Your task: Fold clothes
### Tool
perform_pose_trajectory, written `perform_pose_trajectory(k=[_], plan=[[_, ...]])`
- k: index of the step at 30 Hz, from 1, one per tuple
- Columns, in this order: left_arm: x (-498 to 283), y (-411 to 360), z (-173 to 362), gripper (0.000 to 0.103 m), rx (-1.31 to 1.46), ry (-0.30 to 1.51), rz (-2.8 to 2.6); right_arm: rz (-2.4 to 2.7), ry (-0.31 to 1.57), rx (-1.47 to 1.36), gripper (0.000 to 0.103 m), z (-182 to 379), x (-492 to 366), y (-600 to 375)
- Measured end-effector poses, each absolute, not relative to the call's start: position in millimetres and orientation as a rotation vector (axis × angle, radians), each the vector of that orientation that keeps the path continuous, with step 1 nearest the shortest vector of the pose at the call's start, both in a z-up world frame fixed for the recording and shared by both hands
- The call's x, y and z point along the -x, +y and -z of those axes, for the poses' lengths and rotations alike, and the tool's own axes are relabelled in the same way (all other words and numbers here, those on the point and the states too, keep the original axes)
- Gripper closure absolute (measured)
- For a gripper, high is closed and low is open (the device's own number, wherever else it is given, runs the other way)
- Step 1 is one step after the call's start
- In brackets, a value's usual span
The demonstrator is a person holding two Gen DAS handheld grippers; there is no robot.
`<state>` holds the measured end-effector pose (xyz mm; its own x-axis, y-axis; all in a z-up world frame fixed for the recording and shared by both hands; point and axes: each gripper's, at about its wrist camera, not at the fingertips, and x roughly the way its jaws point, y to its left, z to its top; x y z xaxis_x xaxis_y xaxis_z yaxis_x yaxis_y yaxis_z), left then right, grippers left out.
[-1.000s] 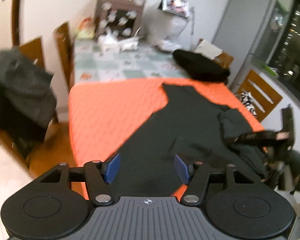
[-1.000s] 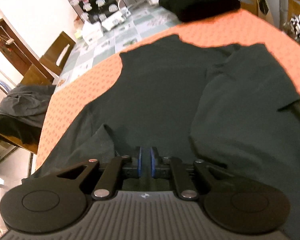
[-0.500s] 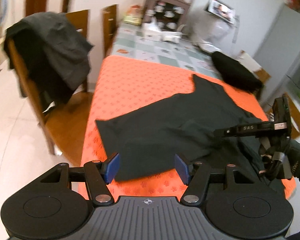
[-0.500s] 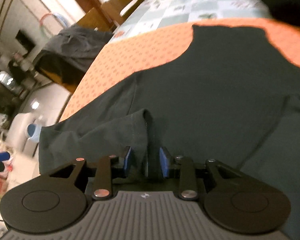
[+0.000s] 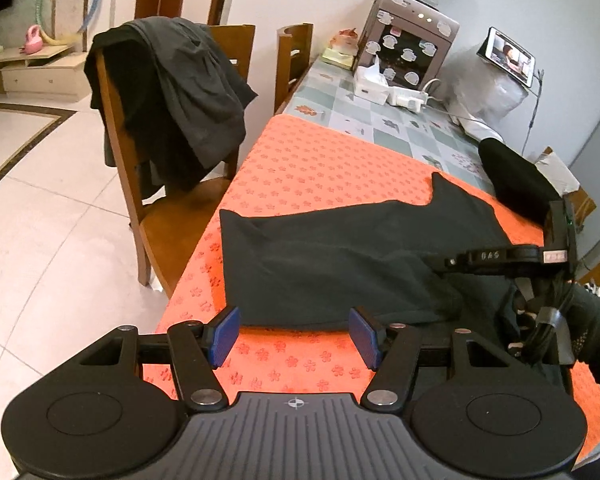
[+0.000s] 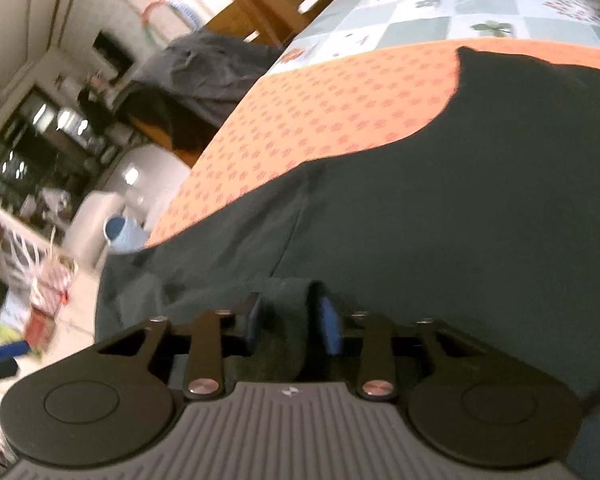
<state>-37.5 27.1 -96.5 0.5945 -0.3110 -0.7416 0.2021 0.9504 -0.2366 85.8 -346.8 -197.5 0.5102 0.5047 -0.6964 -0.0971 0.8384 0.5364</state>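
A black shirt [image 5: 340, 264] lies spread on the orange tablecloth [image 5: 320, 160], its near left edge folded in a straight line. My left gripper [image 5: 296, 334] hovers open just short of that near edge, with nothing between its blue pads [image 5: 224, 334]. At the right of the left wrist view, a gloved hand [image 5: 592, 328] holds my right gripper [image 5: 500, 258] low over the shirt. In the right wrist view, the right gripper [image 6: 290, 326] stands open with a loose fold of the shirt [image 6: 440, 220] lying between its fingers.
A wooden chair [image 5: 140, 208] draped with a dark garment [image 5: 172, 100] stands close to the table's left edge. A folded black pile [image 5: 516, 184] lies at the far right. A tissue box [image 5: 370, 82], a dispenser [image 5: 408, 48] and a tablet [image 5: 510, 54] crowd the far end.
The right gripper's jaws went from shut to open, releasing the shirt fold it held. The left gripper drew back to the shirt's near left edge, still open.
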Motion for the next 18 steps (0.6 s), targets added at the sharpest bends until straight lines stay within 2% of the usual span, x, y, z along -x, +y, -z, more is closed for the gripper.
perform_pose_trajectory(k=[18], plan=[[36,-51,127,0.039,-0.097,0.895,0.533,-0.076,0.771,-0.701,0.100,111,45,-444]])
